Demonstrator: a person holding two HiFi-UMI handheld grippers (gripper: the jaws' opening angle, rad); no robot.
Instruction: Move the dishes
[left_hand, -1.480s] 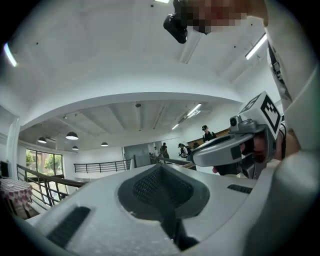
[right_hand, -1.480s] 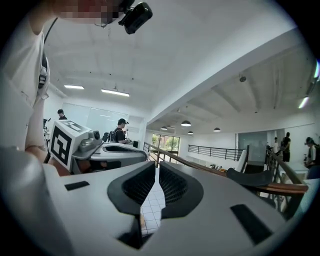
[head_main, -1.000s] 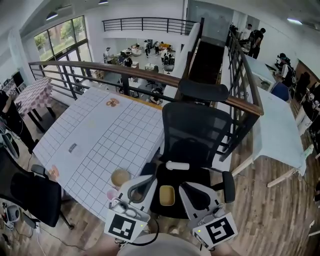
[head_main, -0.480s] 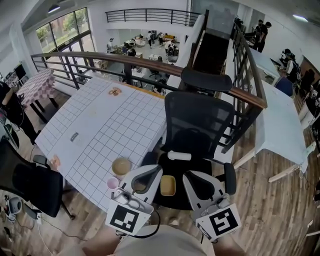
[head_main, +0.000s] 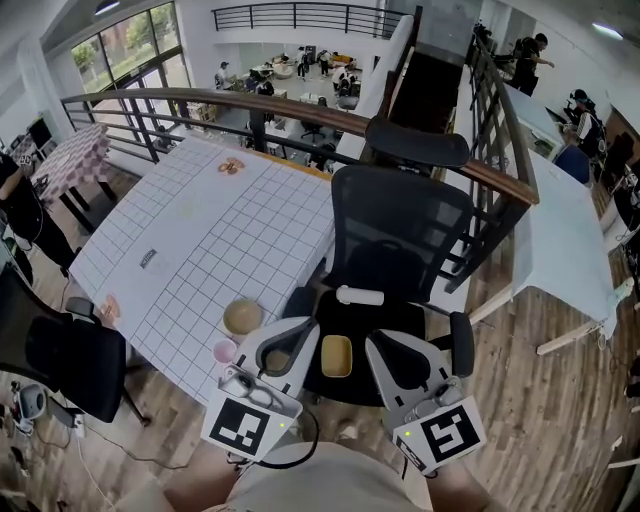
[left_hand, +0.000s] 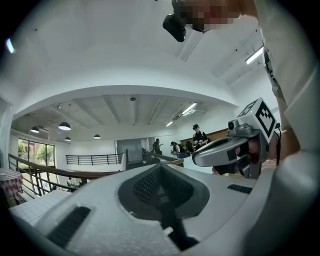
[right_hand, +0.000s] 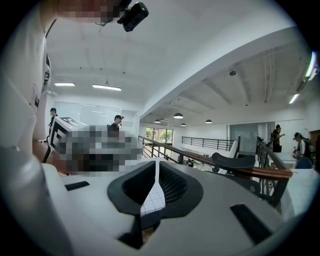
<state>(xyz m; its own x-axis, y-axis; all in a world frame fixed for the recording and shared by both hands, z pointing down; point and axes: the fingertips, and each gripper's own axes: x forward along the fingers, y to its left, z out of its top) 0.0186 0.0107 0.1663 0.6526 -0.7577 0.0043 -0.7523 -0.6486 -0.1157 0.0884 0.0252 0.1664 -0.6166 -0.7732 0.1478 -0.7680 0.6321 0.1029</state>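
**Whole scene slides up the frame; both grippers idle at the chair**

Everything in the head view sits higher in the frame than a second ago: chair, bench and grippers have shifted up together, so it looks as if the camera dipped and nothing else moved. The dishes lie as they did.

The left gripper (head_main: 297, 330) and the right gripper (head_main: 385, 345) point away from the person at lower centre. Each gripper view shows its jaws drawn together at the tips with nothing between them. Only a thin wedge of the gridded bench (head_main: 200, 250) shows through the right pair.

The yellow dish (head_main: 336, 356) lies on the seat of the black office chair (head_main: 400, 240), at lower centre. It sits between the two pairs of jaws, just beside both and touching neither. A tan bowl (head_main: 243, 316) and a pink cup (head_main: 225, 351) stand at the near edge of the bench, left of the left gripper and apart from it. A white roll (head_main: 358, 296) lies further back on the seat.

The yellow dish looks small, shallow and rigid, with a raised rim, so it is probably light. If it is glazed it will be slick, and it would chip if dropped. The soft seat under it may let it tip when pressed. The rim seems the best hold, with one jaw inside the wall and one outside, on a straight side, not a corner. Either pair of jaws must part first. The bowl and the cup would want the same rim hold.
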